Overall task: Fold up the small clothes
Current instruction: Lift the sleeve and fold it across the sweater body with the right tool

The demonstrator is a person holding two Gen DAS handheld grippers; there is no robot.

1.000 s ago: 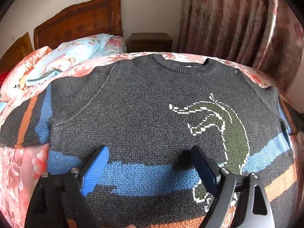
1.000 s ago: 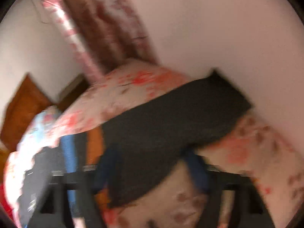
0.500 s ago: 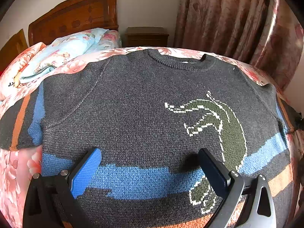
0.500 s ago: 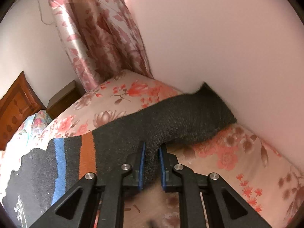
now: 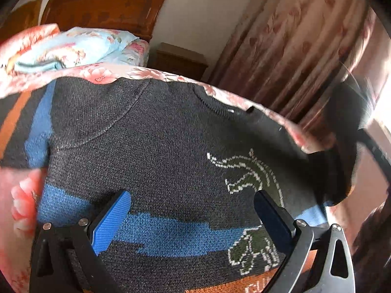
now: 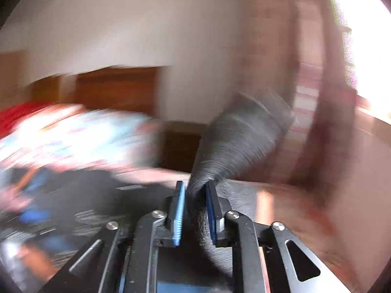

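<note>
The bed (image 5: 117,72), under its pink floral cover, carries the dark grey sweater (image 5: 156,146), spread flat with the front facing up — neckline toward the wooden headboard (image 5: 105,7), blue and orange bands across the lower body, a green animal figure outlined in white. Floral curtains (image 5: 293,48) hang at the far right. My left gripper (image 5: 193,217) is over the sweater's lower front, its jaws wide apart and holding nothing. My right gripper (image 6: 194,210) has its jaws narrowed onto the sweater's right sleeve (image 6: 239,141), which is lifted clear of the bed — that view is badly motion-blurred, so finer detail cannot be confirmed.
</note>
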